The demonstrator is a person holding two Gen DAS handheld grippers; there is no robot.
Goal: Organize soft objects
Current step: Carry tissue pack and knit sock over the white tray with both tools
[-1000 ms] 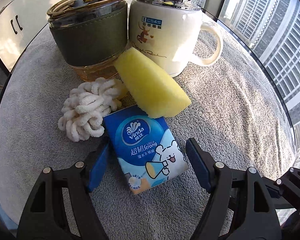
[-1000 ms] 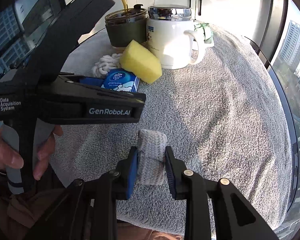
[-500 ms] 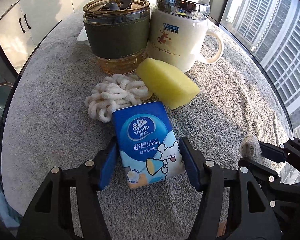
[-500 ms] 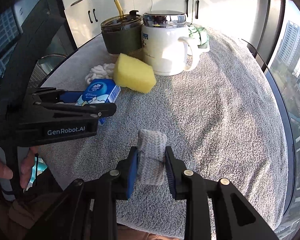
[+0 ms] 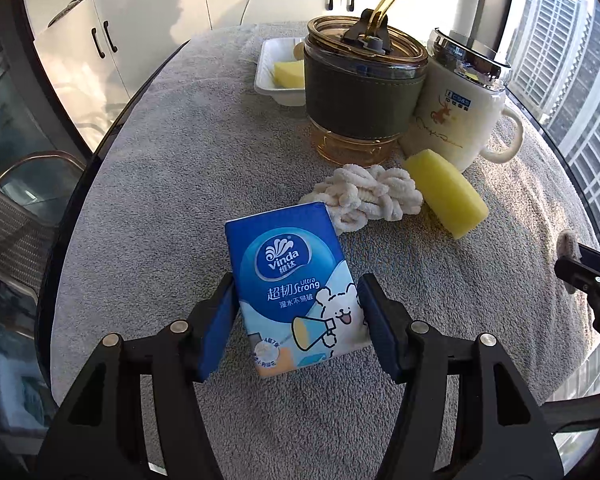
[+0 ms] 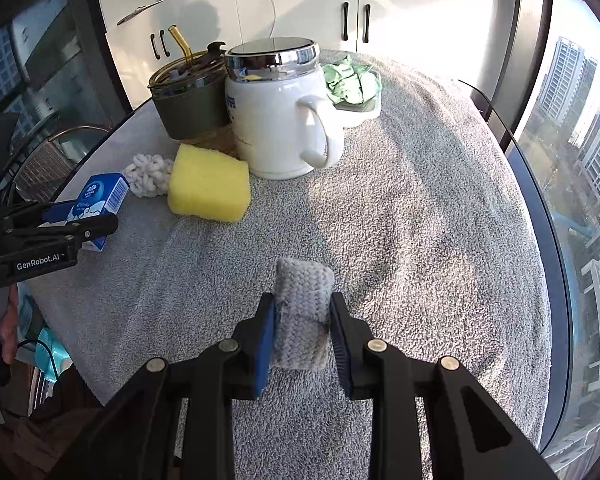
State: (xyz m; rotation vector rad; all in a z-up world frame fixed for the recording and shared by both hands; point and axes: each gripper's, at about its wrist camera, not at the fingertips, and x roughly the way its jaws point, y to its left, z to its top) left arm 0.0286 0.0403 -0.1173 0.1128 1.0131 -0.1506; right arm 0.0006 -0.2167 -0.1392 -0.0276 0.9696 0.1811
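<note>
My left gripper [image 5: 296, 320] is shut on a blue Vinda tissue pack [image 5: 296, 284] and holds it above the grey towel-covered table [image 5: 172, 184]; the pack also shows in the right wrist view [image 6: 96, 200]. My right gripper [image 6: 303, 328] is shut on a folded grey knitted cloth [image 6: 303, 312]. A white chenille rope bundle [image 5: 368, 196] and a yellow sponge [image 5: 444, 192] lie ahead of the pack, in front of the cups.
A green-sleeved glass tumbler with a straw [image 5: 360, 88] and a white lidded mug [image 5: 456, 108] stand at the back. A white tray [image 5: 266, 76] behind them holds a yellow sponge piece. Another tray with a green cloth [image 6: 352, 84] sits behind the mug.
My left gripper closed on the tissue pack and drew it back and up, away from the rope bundle and sponge. The right gripper kept hold of the grey cloth.
</note>
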